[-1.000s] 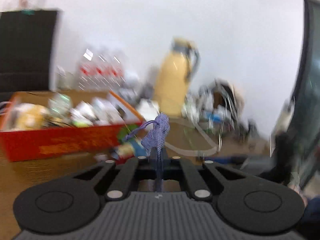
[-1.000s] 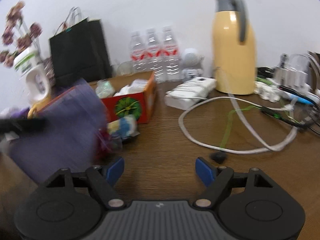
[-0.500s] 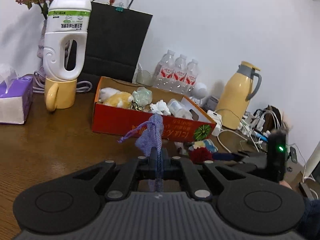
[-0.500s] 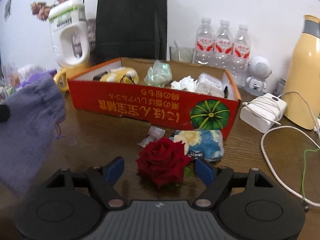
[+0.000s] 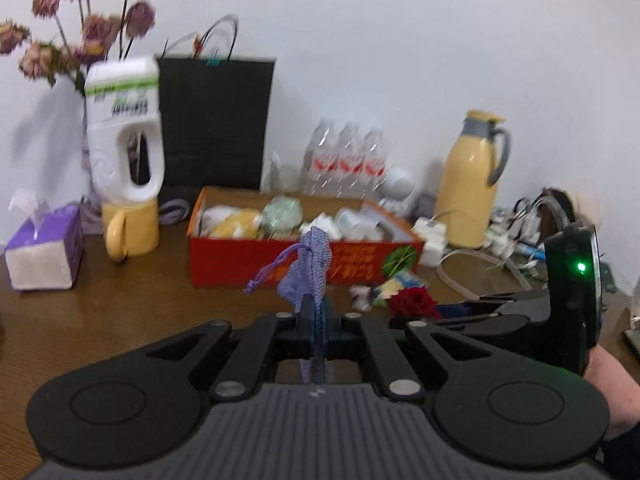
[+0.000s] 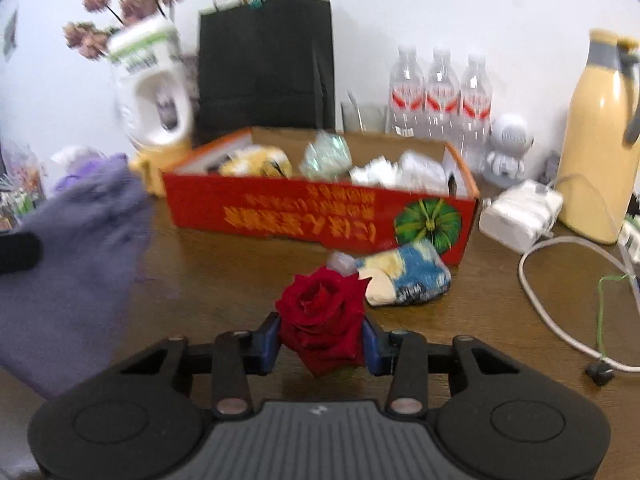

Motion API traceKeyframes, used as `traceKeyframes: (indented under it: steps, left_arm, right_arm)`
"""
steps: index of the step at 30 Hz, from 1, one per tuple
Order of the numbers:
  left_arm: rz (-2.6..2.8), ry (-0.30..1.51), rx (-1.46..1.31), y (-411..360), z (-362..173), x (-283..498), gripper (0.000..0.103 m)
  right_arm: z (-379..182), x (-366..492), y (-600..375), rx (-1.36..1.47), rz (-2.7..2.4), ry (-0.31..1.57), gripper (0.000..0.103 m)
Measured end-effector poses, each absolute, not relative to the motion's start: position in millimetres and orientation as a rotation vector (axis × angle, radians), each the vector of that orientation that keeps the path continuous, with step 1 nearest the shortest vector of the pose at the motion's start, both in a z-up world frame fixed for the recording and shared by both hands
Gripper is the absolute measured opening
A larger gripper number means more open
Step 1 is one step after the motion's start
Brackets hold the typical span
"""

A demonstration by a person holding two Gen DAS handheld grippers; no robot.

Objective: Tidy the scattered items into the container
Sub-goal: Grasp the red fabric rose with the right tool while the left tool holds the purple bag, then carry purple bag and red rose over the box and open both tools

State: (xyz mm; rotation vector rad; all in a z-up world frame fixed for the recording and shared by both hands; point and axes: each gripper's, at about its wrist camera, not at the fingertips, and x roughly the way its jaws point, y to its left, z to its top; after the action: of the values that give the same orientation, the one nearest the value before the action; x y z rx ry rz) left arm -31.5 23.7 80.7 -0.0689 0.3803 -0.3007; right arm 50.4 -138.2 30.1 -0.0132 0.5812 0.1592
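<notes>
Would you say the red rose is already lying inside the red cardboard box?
No, the red rose sits between the right gripper fingers, in front of the red cardboard box.

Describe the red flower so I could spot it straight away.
Find the long red cardboard box on the wooden table. In front of it, between the right gripper fingers, sits a dark red rose. The blue-and-cream packet beside it is paler.

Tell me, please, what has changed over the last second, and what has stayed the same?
The right gripper swung toward the box, came up to the rose and closed on it. The left gripper stays shut on the purple pouch. The blue-yellow packet still lies by the box.
</notes>
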Motion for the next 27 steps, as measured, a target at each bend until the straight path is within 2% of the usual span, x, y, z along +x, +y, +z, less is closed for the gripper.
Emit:
traceKeyframes:
  steps: [8,16,22,27]
  left_arm:
    - [-0.292,0.208,-0.043,4,95,-95,0.004]
    - [-0.286,0.157,-0.054,4,80,-147,0.004]
    - [-0.247,0.17,-0.071,9,76,-141,0.004]
    - [-0.279,0.156,-0.088,5,92,-97,0.004]
  right_arm:
    - [79,-34,-133,0.07,0.196,0.405,0.04]
    - [69,-103,-126,0.127,0.204,0.35,0.04]
    - [61,-110,-119,0.114,0.206,0.338,0.04]
    - [75,-77,-128,0.115,0.193,0.318,0.04]
